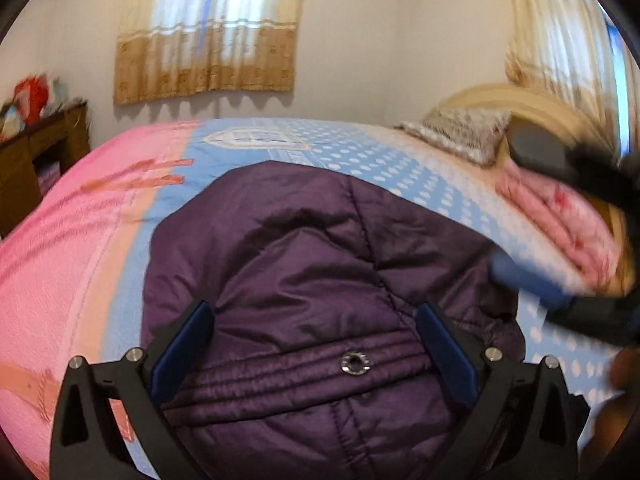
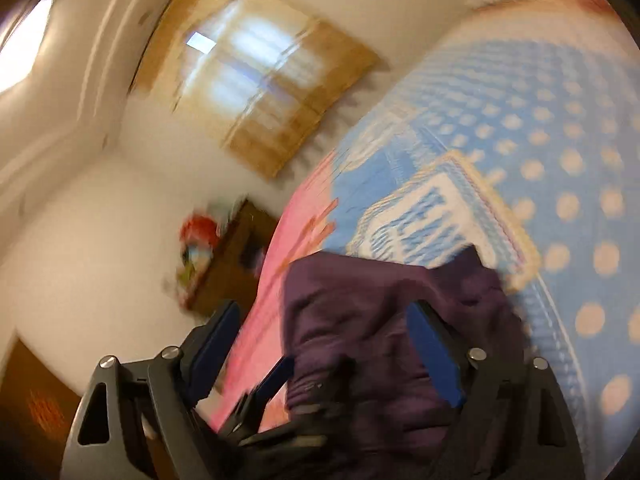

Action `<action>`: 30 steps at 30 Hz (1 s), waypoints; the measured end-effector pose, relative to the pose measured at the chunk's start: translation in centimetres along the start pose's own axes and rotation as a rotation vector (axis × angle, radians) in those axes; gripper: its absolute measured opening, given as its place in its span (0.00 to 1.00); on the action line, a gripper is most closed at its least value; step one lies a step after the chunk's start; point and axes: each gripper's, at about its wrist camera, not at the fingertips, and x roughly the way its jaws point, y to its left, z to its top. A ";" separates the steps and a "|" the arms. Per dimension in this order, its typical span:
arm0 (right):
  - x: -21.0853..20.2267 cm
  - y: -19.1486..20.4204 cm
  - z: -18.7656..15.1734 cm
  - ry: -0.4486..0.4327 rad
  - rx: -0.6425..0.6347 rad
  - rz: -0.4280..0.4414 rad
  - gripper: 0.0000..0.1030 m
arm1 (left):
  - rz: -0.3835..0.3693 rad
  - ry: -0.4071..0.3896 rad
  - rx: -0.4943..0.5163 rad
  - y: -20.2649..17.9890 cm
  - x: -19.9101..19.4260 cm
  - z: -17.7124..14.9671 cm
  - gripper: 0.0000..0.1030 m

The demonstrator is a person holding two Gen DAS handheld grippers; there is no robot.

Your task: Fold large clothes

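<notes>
Folding the purple jacket (image 1: 320,280) on the bed (image 1: 80,240): it lies bunched just beyond my left gripper (image 1: 316,344) and right gripper (image 2: 320,344), both wide, holding nothing. Next, I judge, regrip an edge.

left wrist: close, looking down over purple jacket (image 1: 320,280) | right wrist: rolled, blurred | shared: jacket, bedspread (image 1: 80,240)

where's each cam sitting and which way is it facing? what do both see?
Left wrist: on the left gripper, looking forward and down over the purple quilted jacket on the bed; its own open fingers show, and the blurred right gripper at right.
Right wrist: on the right gripper, rolled, blurred; open fingers over the jacket, left gripper's blue pad below.
Shared: jacket, bedspread, curtained window, wooden cabinet.
</notes>
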 end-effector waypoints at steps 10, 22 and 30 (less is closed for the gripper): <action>1.2 -1.5 -2.5 -0.003 -0.191 -0.204 0.57 | 0.169 -0.041 -0.064 2.4 -2.5 0.5 1.00; 4.6 -3.4 -3.0 0.093 -0.350 -0.443 0.72 | 0.209 0.133 -0.118 4.4 0.9 0.1 1.00; 6.2 -5.6 -3.0 0.144 -0.307 -0.464 0.80 | 0.277 0.138 -0.035 3.7 2.1 -0.4 1.00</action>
